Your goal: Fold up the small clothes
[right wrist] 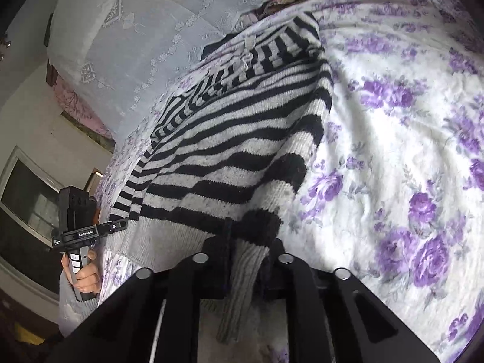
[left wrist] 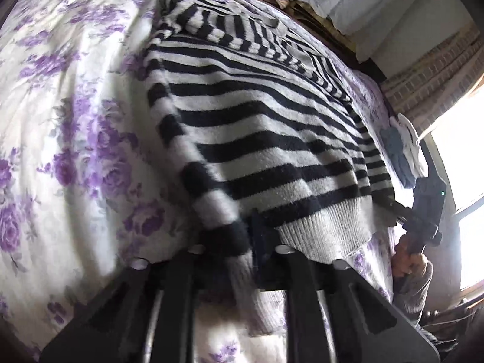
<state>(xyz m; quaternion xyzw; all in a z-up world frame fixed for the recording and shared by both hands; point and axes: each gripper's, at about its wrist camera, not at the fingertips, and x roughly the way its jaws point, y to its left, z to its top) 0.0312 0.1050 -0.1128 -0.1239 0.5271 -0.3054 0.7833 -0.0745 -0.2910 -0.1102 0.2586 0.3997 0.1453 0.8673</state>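
**Striped sweater gripped at both lower corners**

Sweater [left wrist: 260, 127] lies spread on the floral bedspread [left wrist: 66, 127], black and white stripes, hem nearest the cameras, collar end far. Both sleeves run down along the body sides toward the hem.

Edges and room:
- Left wrist view: wide open bedspread beyond the sweater's left edge, rumpled but bare of clothes.
- Right wrist view: same on the other side, broad stretch of bedspread [right wrist: 393, 121] beyond the right edge.
- Far end: pale lace cover [right wrist: 145, 45] rises just past the collar, little room there.
- A small pile of folded clothes [left wrist: 402, 151] sits on the bed near the sweater's right edge, by the bright window [left wrist: 462, 157].

Fingers:
- Left gripper [left wrist: 242, 242]: jaws narrow, pinched on the left sleeve cuff where it meets the ribbed hem; cuff end hangs down between the fingers.
- Right gripper [right wrist: 242, 242]: jaws narrow, pinched on the right sleeve's grey ribbed cuff [right wrist: 242, 287], which droops through toward the camera (black stripe of sleeve bunched just above the fingertips).
- Each view catches the other gripper at the opposite hem corner, held by a hand [right wrist: 84, 275] in a grey sleeve.
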